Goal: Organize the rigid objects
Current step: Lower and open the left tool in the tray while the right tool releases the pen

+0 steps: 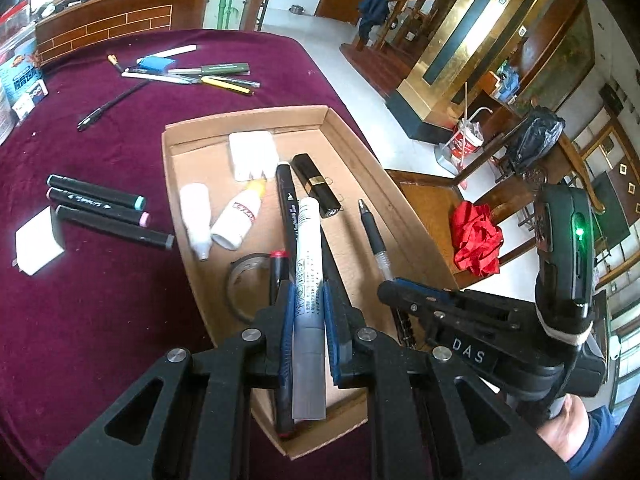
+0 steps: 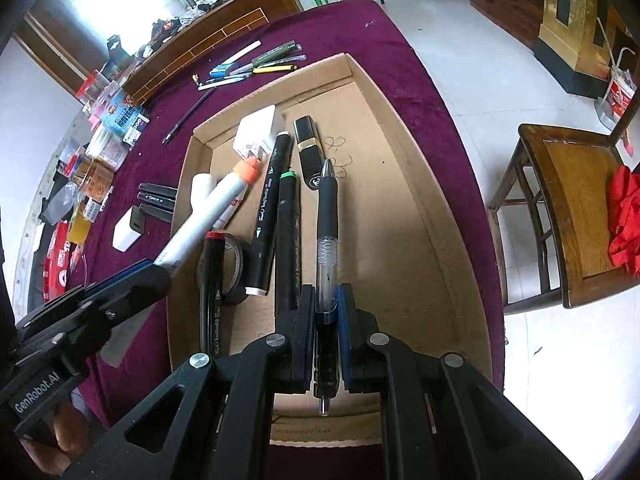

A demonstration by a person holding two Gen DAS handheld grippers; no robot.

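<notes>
My left gripper (image 1: 307, 286) is shut on a white marker (image 1: 308, 240), which has an orange cap in the right wrist view (image 2: 212, 208). It hangs over the near left part of the cardboard tray (image 1: 248, 116). The right gripper (image 2: 326, 290) is shut on a black pen with a clear barrel (image 2: 327, 216), held over the tray's middle (image 2: 400, 200). Lying in the tray are a black lipstick (image 1: 316, 184), black markers (image 2: 266, 216), white bottles (image 1: 196, 220), a white charger (image 1: 252, 154) and a tape roll (image 2: 228, 264).
Three black markers (image 1: 100, 216) and a white block (image 1: 38, 246) lie on the maroon cloth left of the tray. A cluster of pens (image 1: 192, 74) sits at the far side. Packets crowd the table's left edge (image 2: 100, 160). A wooden chair with red cloth (image 2: 580, 216) stands to the right.
</notes>
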